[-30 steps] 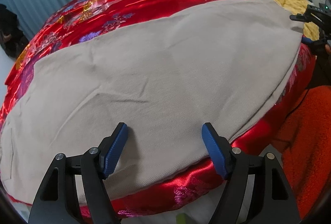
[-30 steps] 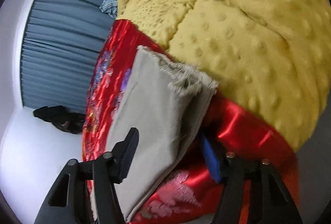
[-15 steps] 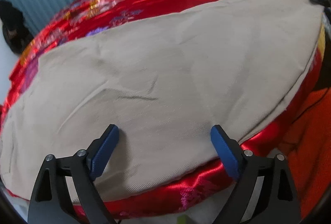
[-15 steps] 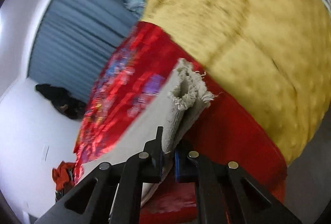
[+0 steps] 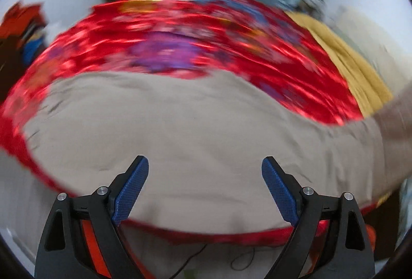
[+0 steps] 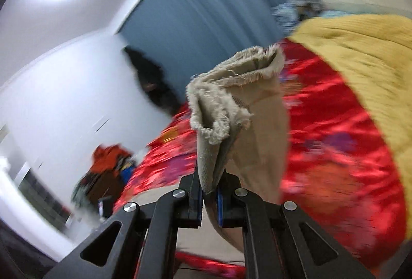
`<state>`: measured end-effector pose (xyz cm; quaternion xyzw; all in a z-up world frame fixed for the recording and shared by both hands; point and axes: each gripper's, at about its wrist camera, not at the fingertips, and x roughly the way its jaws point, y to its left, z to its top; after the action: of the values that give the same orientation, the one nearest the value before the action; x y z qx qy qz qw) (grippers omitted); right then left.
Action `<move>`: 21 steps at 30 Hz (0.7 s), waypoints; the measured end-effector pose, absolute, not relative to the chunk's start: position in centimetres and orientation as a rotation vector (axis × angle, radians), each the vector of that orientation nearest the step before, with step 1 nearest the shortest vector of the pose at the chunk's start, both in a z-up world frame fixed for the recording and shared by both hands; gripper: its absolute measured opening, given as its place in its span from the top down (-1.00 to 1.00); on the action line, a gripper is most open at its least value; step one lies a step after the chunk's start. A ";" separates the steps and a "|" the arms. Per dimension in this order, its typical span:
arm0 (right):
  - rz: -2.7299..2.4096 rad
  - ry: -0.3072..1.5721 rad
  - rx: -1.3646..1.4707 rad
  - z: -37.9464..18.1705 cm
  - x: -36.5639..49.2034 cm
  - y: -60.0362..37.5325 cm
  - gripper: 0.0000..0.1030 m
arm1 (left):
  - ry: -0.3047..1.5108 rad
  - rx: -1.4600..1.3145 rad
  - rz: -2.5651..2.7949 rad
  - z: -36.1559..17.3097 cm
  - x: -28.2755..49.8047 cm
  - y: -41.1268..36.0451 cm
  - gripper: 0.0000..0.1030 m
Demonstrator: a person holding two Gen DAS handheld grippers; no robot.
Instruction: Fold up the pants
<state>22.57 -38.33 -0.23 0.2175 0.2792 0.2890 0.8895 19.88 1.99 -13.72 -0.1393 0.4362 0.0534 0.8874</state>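
Observation:
Beige pants [image 5: 180, 134] lie flat on a red floral bedspread [image 5: 180, 42]. My left gripper [image 5: 205, 188] is open and empty, hovering just above the near edge of the pants. My right gripper [image 6: 208, 199] is shut on the frayed leg hems of the pants [image 6: 231, 103] and holds them lifted off the bed; the cloth hangs down from the jaws. In the left wrist view the raised leg rises at the far right [image 5: 396, 119]. Both views are blurred by motion.
A yellow knobbly blanket [image 6: 365, 52] covers the far end of the bed, also in the left wrist view [image 5: 352, 65]. Blue curtains [image 6: 206, 13] and a white wall stand behind. A pile of orange and dark clothes [image 6: 103, 170] lies beside the bed.
My right gripper closed on the leg hems and lifted them up off the bed. My left gripper swung left along the near edge and stayed open.

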 end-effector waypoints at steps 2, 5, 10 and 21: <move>0.692 0.592 0.434 0.0 22.8 -33.7 0.84 | 0.889 -0.336 0.169 -13.9 18.4 4.9 -0.76; 0.792 0.637 0.435 -1.4 23.5 -27.4 0.84 | 0.881 -0.387 0.240 -14.6 16.7 8.2 -0.76; 0.888 0.767 0.368 -7.3 25.4 -16.1 0.84 | 0.900 -0.480 0.302 -16.7 14.3 11.6 -0.76; 0.856 1.002 -0.077 -22.3 23.7 -4.8 0.24 | 0.917 -0.491 0.297 -17.5 13.3 12.8 -0.75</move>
<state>23.70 -4.78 -22.29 -0.0356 0.4655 0.3975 0.7900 13.34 12.76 -17.46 -0.2339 0.4364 0.1416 0.8572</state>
